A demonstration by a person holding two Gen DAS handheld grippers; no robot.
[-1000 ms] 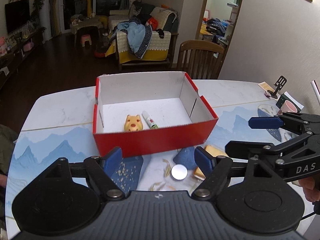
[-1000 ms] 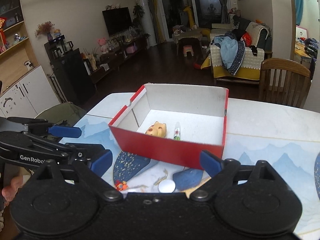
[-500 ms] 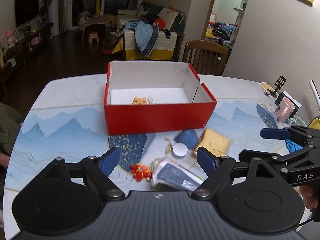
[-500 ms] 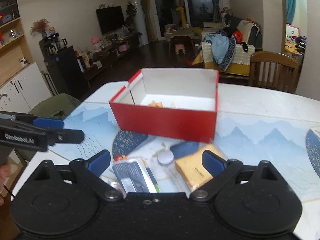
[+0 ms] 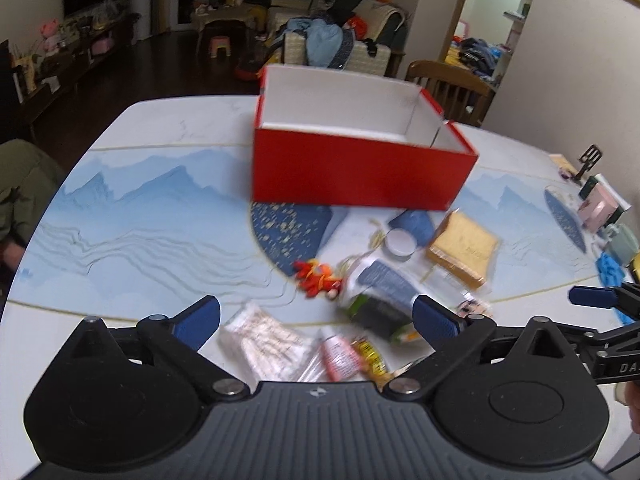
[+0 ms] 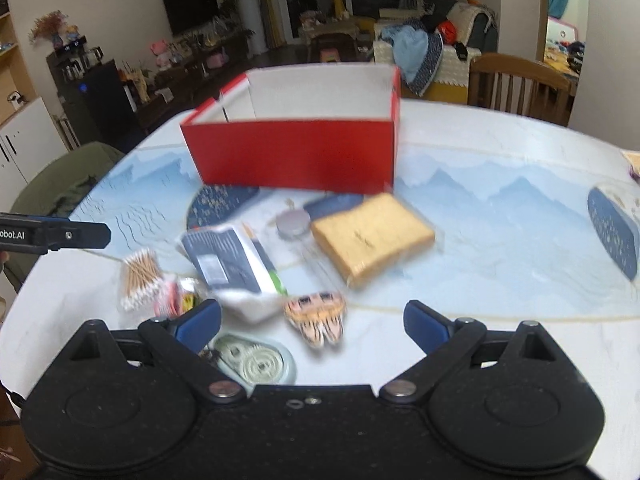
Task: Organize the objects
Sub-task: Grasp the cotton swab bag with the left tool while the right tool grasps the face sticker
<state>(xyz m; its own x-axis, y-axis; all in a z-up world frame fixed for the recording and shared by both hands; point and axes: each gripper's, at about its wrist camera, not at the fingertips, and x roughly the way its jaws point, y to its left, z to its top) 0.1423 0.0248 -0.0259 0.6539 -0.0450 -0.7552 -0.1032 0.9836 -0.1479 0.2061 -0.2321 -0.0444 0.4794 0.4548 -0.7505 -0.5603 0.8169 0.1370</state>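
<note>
A red box (image 5: pixel 360 160) with a white inside stands on the table; it also shows in the right wrist view (image 6: pixel 296 152). Loose things lie in front of it: a yellow packet (image 6: pixel 372 236), a dark-labelled pouch (image 6: pixel 232 264), a round white lid (image 5: pixel 399 242), a red-orange toy (image 5: pixel 318 278), a cotton swab bundle (image 6: pixel 138 276), a small tiger-striped item (image 6: pixel 320 316) and a pink tube (image 5: pixel 336 354). My left gripper (image 5: pixel 316 320) is open and empty above the near items. My right gripper (image 6: pixel 312 320) is open and empty over the striped item.
The table (image 5: pixel 140 208) has a blue mountain pattern. A pink mug (image 5: pixel 596 210) and small items stand at its right edge. A wooden chair (image 5: pixel 448 80) is behind the box. A round coil-patterned thing (image 6: pixel 256 360) lies at the near edge.
Both grippers have pulled back and dropped away from the box. The box inside is now hidden and more loose items near the front edge have come into view.
</note>
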